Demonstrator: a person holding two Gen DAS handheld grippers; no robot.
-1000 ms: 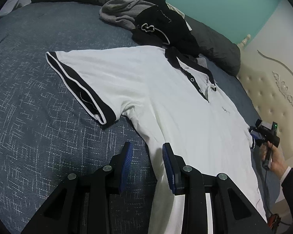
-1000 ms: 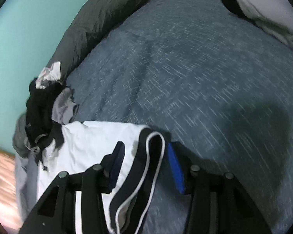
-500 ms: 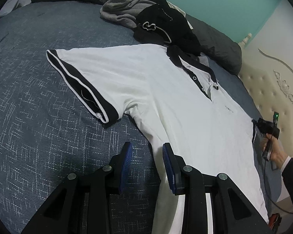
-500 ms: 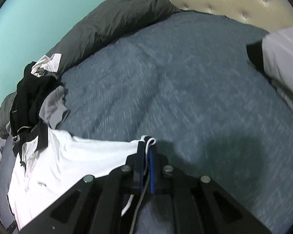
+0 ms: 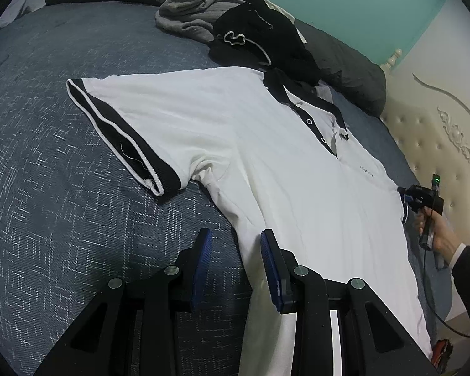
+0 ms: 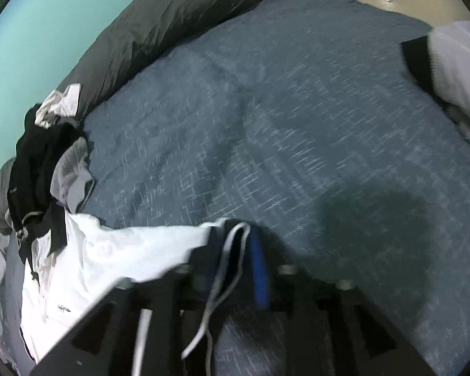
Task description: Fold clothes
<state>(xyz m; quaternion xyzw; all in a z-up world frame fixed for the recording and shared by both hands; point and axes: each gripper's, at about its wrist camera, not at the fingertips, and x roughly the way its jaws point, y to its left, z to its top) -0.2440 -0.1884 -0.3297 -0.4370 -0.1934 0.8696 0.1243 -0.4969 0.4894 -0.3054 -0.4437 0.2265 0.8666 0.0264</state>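
Spread face up on blue-grey bedspread [image 5: 47, 219]: white polo shirt [image 5: 266, 163], black collar toward the far edge of the bed, hem running down under the camera and cut off there. Just beyond the collar and touching it, a heap of black clothes [image 5: 260, 40] with a grey garment [image 5: 188, 18] beside it; behind those, a rolled dark quilt [image 5: 344, 72] along the teal wall [image 5: 344, 0]. To the right, a cream tufted headboard [image 5: 438, 144]. Left gripper [image 5: 236, 266]: pads spread, nothing between them, poised over the shirt's side seam with one pad above bare bedspread and the other above white cloth; contact impossible to judge. Near sleeve [image 5: 125, 138] flat and fully visible only from the left wrist, black cuff with white stripe lying open on the bedspread. Also only there: a hand [image 5: 435, 232] in a dark sleeve around the other tool's handle, a cable [image 5: 429, 288] trailing down, and the far sleeve itself hidden behind the shirt body. From the right wrist, blurred: right gripper [image 6: 235, 266] with jaws just opened, the far sleeve's striped cuff between the pads, not visibly clamped. Only in that view, a folded white and black item [image 6: 454, 62] at the bed's right edge, partly cut off, well apart from the shirt.
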